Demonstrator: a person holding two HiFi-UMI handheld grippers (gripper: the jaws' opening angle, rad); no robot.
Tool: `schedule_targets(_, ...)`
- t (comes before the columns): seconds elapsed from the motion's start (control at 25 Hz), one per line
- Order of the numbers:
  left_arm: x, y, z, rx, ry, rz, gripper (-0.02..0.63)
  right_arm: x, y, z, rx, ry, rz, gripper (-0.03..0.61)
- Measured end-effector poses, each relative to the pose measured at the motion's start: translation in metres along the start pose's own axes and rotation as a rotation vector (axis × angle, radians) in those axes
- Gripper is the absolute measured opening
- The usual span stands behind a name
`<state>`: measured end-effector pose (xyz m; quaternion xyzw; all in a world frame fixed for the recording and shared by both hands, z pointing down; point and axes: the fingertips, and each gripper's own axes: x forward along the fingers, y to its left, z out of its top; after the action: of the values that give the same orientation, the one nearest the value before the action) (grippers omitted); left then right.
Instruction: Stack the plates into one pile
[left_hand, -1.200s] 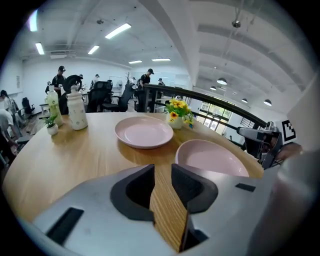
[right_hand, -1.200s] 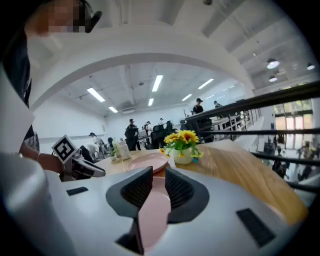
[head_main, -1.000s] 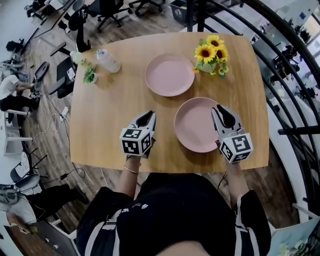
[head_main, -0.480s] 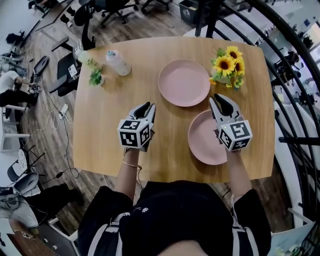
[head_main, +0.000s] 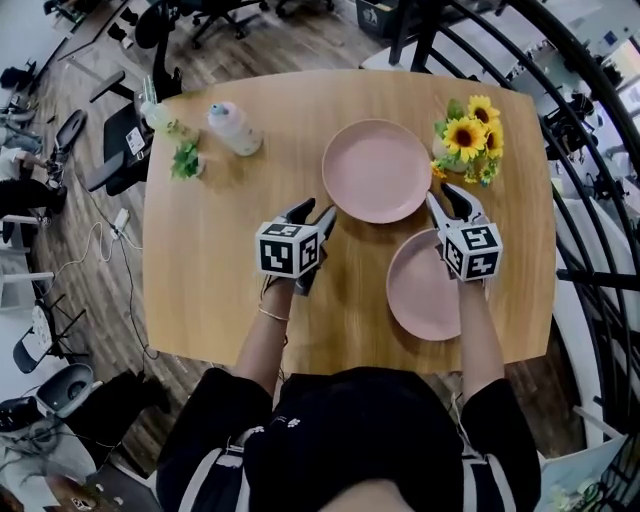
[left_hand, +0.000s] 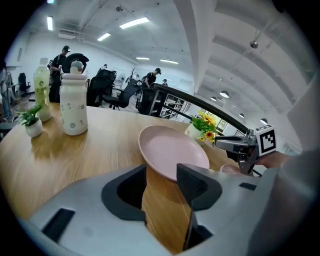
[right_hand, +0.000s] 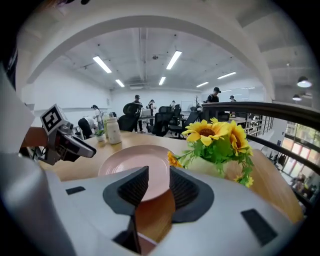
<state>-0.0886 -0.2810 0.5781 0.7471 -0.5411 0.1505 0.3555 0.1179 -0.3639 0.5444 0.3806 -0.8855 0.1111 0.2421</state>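
Pink plates, two of them, and no pile yet! On the left, the left hand-held gripper (head_main: 312, 210) has just been opening its jaws. They stand wide apart with only bare wooden tabletop (head_main: 220, 270) between them. The far plate (head_main: 377, 170) lies flat just ahead of it and a touch to its right.

There's the first danger. That rim sits low on the wood, so a jaw that comes in too high looks likely to shove the plate along instead of getting under it.

Now the right hand-held gripper (head_main: 452, 198), jaws apart as well and gripping nothing. The same far plate is ahead and to its left. The near plate (head_main: 425, 290) lies beneath and behind its tips. The sunflowers (head_main: 470, 135) stand just ahead on its right, worryingly near!

A careless swing from here could clip the blooms and tip them over. A pushed plate might slide into them too. If both go for one plate, the jaws may clash. A plate pinched by a single edge could also droop, slip and clatter down.
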Motion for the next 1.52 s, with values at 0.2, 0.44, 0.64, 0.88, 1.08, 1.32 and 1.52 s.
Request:
schedule_targets(0.2, 0.025, 0.007, -0.010, -0.030, 0.051, 0.002, 0.173, 0.018, 0.000, -0.017, -0.058, 0.124, 0.045, 0.164)
schedule_targets(0.44, 0.038, 0.011, -0.020, -0.128, 0.084, -0.004, 0.175, 0.037, -0.007, -0.032, -0.050, 0.211, 0.078, 0.187)
schedule_targets(0.64, 0.044, 0.009, -0.015, -0.187, 0.073, -0.029, 0.175, 0.051, -0.011, -0.050, -0.061, 0.412, 0.141, 0.255)
schedule_targets(0.88, 0.055, -0.001, -0.019, -0.202, 0.091, -0.061, 0.175, 0.067, -0.013, -0.053, -0.100, 0.480, 0.145, 0.247)
schedule_targets(1.08, 0.061, -0.001, -0.018, -0.214, 0.092, -0.073, 0.175, 0.075, -0.013, -0.056, 0.010, 0.445, 0.174, 0.226)
schedule_targets(1.32, 0.062, 0.002, -0.017, -0.216, 0.104, -0.062, 0.172, 0.077, -0.016, -0.055, 0.075, 0.426, 0.159, 0.187)
schedule_targets(1.52, 0.053, 0.004, -0.012, -0.141, 0.094, -0.022, 0.167, 0.073, -0.009, -0.052, 0.080, 0.399, 0.144, 0.181)
